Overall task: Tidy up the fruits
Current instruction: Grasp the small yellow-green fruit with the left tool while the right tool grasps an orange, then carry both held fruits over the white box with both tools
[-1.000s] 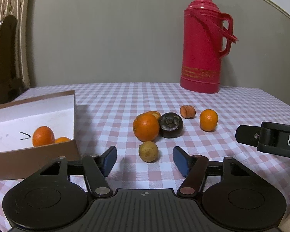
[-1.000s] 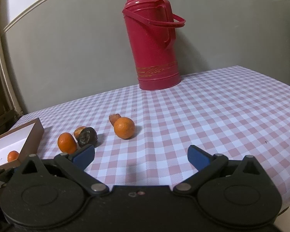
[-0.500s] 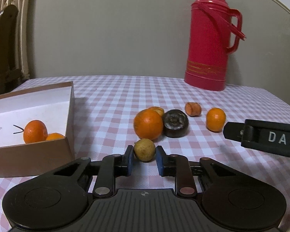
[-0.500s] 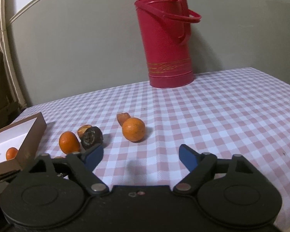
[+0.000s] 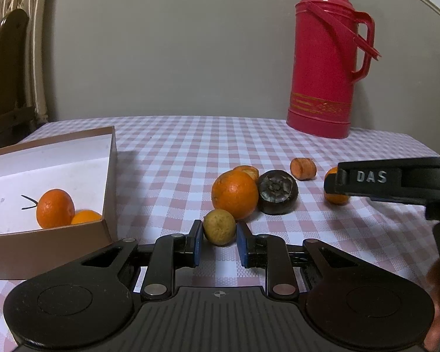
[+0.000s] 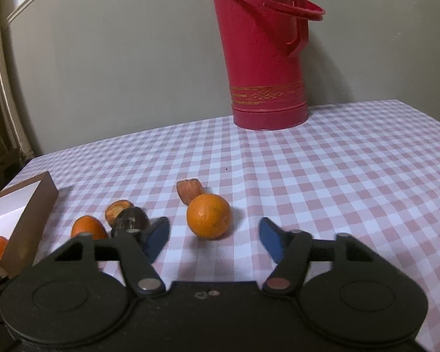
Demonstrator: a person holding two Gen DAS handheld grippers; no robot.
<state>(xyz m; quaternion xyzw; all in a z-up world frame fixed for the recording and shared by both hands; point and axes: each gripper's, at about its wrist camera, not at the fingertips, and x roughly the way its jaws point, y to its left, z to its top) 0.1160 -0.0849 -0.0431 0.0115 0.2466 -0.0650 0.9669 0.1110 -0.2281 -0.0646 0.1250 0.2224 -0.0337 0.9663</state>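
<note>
1. The left tongs (image 5: 219,242) are closed on a small yellow-green fruit (image 5: 219,226); both blue pads touch its sides, and it sits low on the checked tabletop (image 5: 190,152).
2. At about 1 o'clock from this fruit, touching it or nearly so, lies a large orange (image 5: 234,198).
3. A dark brown round fruit (image 5: 277,192) is at 3 o'clock of the large orange and touches it.
4. Behind these two, at 12 o'clock of the large orange, a cut orange piece (image 5: 248,171) shows only partly.
5. A small orange-brown piece (image 5: 302,168) lies alone at 1 o'clock of the dark fruit.
6. The brown cardboard box (image 5: 44,243) with white inside stands at 9 o'clock of the left tongs. Two oranges (image 5: 55,207) are in its near right corner, close together.
7. The right tongs (image 6: 214,237) are partly open and hold nothing. Their jaws have just been closing. A mandarin orange (image 6: 208,215) lies between the two blue fingertips, a little ahead of them, and the pads do not touch it.
8. In the left wrist view the arm of the right tongs, with letters "DAS", covers most of this mandarin.
9. A red thermos flask (image 5: 327,58) stands upright at the far edge of the tabletop, at 1 o'clock of all fruits, well apart from them.
</note>
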